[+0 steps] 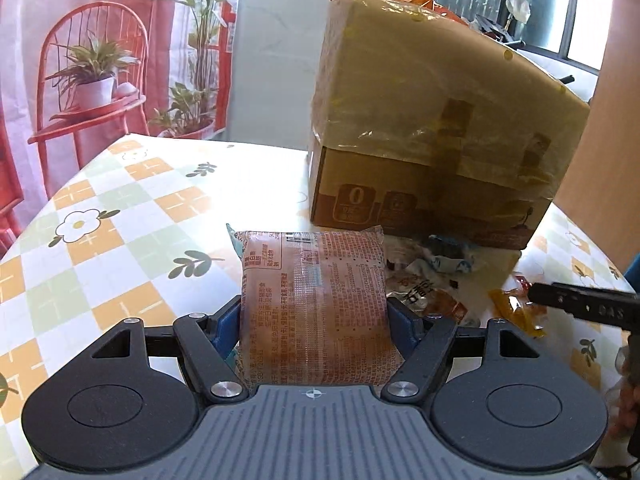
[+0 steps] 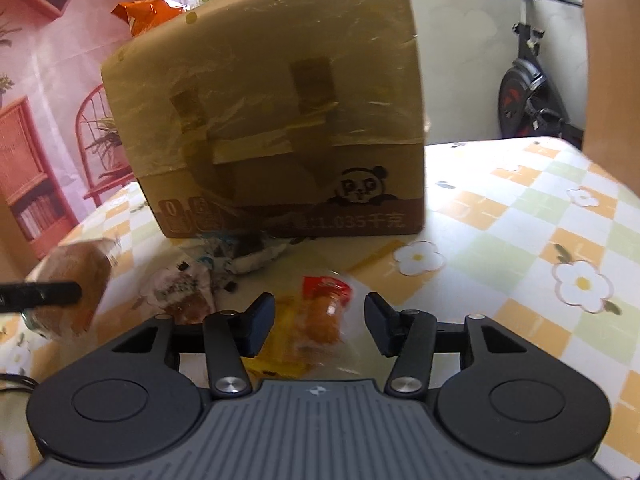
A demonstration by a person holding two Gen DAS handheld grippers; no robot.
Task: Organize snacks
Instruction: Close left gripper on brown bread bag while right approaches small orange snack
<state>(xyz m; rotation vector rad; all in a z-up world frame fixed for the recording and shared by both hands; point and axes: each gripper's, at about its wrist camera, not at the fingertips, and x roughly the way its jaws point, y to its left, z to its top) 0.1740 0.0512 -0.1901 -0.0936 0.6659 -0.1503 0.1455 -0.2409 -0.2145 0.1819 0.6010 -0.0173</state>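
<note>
Packet (image 1: 314, 304) clamped between pads of left tool (image 1: 314, 320), jaws about half open, held off tabletop (image 1: 120, 208) for transfer to box (image 1: 432, 128) ahead. Right tool (image 2: 320, 320) angled down, jaws part open astride orange snack (image 2: 320, 316); no contact seen.

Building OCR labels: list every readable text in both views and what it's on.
"1.035千克": carton, lower front, beside the panda drawing.
"0": badge at the carton's lower left corner.
Packet in the left gripper: dense print, too small to read.
Other wrappers: blurred, unreadable.
</note>
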